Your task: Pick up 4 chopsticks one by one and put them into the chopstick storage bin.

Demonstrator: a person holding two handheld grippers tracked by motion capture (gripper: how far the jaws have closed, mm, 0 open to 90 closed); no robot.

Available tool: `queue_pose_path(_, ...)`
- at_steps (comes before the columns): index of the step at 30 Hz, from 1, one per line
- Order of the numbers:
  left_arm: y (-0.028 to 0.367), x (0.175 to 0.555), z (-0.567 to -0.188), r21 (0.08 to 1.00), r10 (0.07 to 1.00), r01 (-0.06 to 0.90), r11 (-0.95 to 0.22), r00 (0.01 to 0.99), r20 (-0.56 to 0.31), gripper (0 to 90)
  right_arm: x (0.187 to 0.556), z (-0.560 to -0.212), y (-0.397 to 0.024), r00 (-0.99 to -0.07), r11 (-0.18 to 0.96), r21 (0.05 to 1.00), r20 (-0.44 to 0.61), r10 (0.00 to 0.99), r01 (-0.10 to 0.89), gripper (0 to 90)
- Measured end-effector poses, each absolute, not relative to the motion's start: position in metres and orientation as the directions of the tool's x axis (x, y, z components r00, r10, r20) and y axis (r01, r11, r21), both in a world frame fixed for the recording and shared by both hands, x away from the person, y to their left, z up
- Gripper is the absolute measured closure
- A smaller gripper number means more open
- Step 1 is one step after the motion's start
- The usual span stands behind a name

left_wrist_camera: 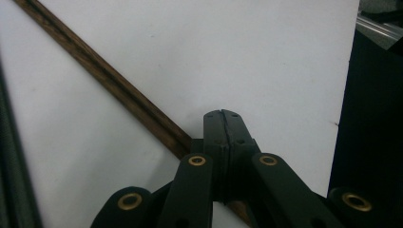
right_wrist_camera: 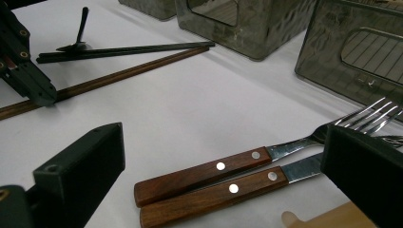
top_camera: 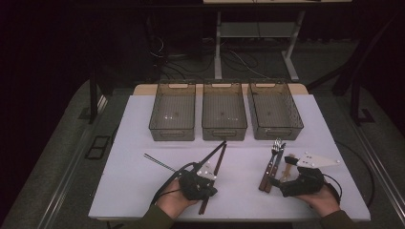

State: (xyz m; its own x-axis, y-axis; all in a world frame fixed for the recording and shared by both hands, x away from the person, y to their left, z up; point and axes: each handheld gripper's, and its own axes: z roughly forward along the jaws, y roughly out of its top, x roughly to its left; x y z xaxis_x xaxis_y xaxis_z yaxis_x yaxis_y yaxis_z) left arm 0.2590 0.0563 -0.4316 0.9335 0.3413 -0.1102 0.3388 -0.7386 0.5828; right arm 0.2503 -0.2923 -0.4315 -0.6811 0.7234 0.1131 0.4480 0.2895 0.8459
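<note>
Shut left tool (left_wrist_camera: pixel 223 124) over brown chopstick (left_wrist_camera: pixel 109 80); forks (right_wrist_camera: pixel 209 178) between right tool's jaws.

Dark room, grey carpet (top_camera: pixel 57 157), white desk frame (top_camera: pixel 258 33) behind

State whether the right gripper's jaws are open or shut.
Open: in the right gripper view the right gripper has jaws standing wide apart, two wooden-handled forks lying on the table between them, unpressed.

Dim high view with black surroundings; the white table (top_camera: pixel 143 191) glows palely, and both gripper views are softly blurred.
</note>
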Motion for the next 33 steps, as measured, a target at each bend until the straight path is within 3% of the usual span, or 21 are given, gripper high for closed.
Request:
queue_pose_path(13,0.062,0.245,-0.435,0.576,0.327,0.346,-0.741,0.935,-0.141,90.0,0.250,-0.431,-0.292,-0.681,0.290,0.846,0.113,0.724,0.448,0.6)
queue_pose_path(33,0.077,0.231,-0.433,0.556,0.357,0.345,-0.756,0.930,-0.091,90.0,0.250,-0.432,-0.292,-0.681,0.291,0.845,0.112,0.724,0.448,0.6)
